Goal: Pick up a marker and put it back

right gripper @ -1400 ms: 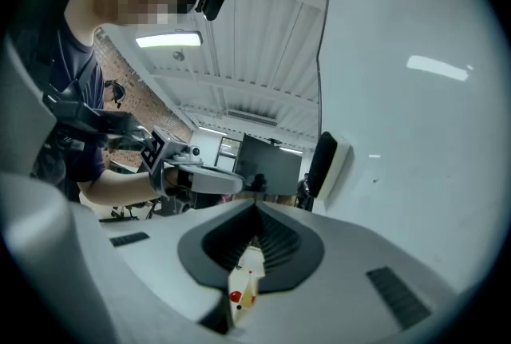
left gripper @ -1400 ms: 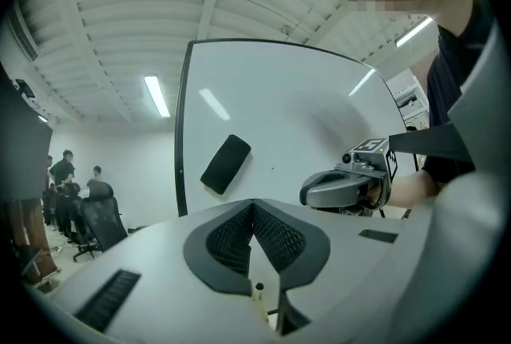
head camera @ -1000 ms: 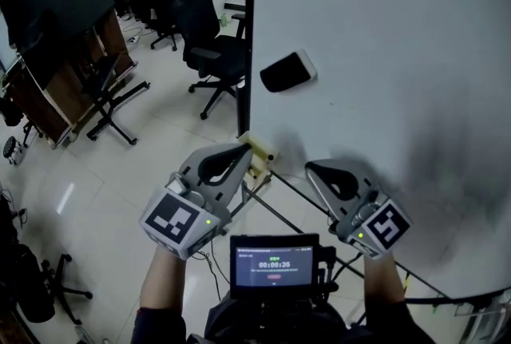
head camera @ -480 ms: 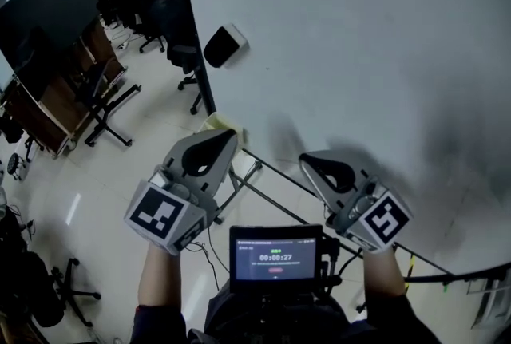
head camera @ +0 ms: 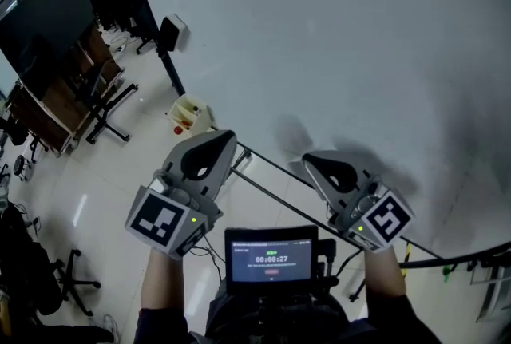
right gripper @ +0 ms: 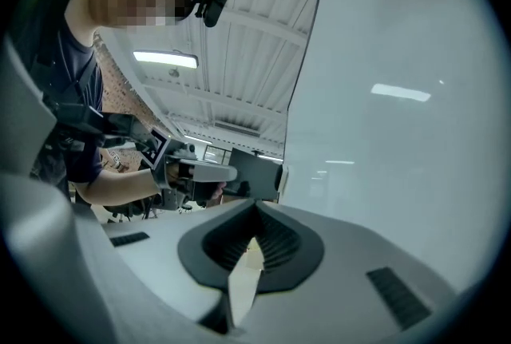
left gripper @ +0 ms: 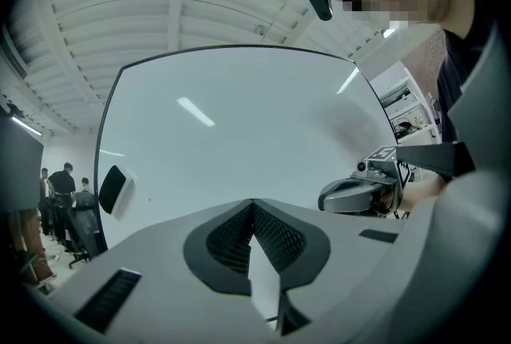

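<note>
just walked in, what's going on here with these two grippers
A person holds the left gripper and the right gripper side by side before a whiteboard. Both are shut and empty; nothing is picked up yet. An eraser sticks near the board's left edge, with a small cream box below it.

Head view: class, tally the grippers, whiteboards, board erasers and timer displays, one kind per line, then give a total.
Grippers: 2 (left gripper, right gripper)
Whiteboard: 1
Board eraser: 1
Timer display: 1
Total: 5
</note>
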The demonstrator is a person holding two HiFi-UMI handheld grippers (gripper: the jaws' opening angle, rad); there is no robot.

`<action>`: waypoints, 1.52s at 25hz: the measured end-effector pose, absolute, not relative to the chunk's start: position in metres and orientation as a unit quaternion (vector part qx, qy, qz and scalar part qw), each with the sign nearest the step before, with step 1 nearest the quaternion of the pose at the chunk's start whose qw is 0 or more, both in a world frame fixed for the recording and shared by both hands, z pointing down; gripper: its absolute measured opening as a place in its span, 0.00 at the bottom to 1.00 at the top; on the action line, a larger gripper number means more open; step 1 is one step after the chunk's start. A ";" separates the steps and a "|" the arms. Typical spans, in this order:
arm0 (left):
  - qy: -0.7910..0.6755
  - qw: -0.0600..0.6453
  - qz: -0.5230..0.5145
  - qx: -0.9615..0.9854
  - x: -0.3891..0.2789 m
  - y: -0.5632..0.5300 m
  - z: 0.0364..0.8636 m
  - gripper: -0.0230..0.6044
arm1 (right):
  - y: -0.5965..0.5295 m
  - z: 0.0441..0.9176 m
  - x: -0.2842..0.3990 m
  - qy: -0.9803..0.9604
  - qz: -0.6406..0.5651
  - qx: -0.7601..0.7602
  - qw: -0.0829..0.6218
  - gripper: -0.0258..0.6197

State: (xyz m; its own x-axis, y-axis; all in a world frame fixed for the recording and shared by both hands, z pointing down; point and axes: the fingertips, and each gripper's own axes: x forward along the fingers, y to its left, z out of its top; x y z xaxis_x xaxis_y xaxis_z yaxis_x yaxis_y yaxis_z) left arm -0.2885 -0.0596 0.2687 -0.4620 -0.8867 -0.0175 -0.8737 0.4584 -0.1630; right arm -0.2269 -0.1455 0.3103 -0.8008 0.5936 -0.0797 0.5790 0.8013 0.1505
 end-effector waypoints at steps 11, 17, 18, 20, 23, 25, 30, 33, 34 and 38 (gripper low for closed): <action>0.866 0.030 -0.067 -0.495 -0.236 -0.049 0.272 0.04 | -0.152 0.308 -0.177 0.946 0.036 0.316 0.062 0.06; 0.846 0.030 -0.052 -0.529 -0.205 -0.042 0.281 0.04 | -0.137 0.317 -0.143 0.957 0.049 0.283 0.043 0.06; 0.840 0.030 -0.051 -0.539 -0.199 -0.041 0.284 0.04 | -0.135 0.317 -0.137 0.960 0.051 0.273 0.040 0.06; 0.826 0.026 -0.044 -0.561 -0.185 -0.040 0.290 0.04 | -0.131 0.317 -0.120 0.966 0.054 0.250 0.035 0.06; 0.798 0.022 -0.020 -0.602 -0.162 -0.043 0.297 0.04 | -0.127 0.315 -0.090 0.975 0.064 0.211 0.030 0.06; 0.771 0.020 -0.003 -0.637 -0.148 -0.056 0.302 0.04 | -0.134 0.317 -0.068 0.982 0.074 0.170 0.023 0.06; 0.723 0.026 -0.006 -0.691 -0.107 -0.088 0.306 0.04 | -0.151 0.323 -0.020 0.991 0.080 0.104 -0.002 0.06; 0.698 0.032 -0.010 -0.715 -0.079 -0.110 0.303 0.04 | -0.165 0.312 0.009 0.995 0.072 0.072 0.015 0.06; 0.688 0.033 -0.011 -0.724 -0.069 -0.119 0.302 0.04 | -0.170 0.309 0.020 0.995 0.074 0.060 0.019 0.06; 0.652 0.048 -0.013 -0.757 -0.026 -0.160 0.289 0.04 | -0.198 0.300 0.065 0.996 0.084 0.017 0.022 0.06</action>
State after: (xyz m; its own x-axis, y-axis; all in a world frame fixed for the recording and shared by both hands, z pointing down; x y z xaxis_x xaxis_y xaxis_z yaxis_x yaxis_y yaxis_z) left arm -0.0262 -0.1595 0.2894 0.1496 -0.9878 -0.0430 -0.9854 -0.1453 -0.0890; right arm 0.0654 -0.1981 0.3003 -0.9984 0.0385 -0.0407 0.0312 0.9854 0.1671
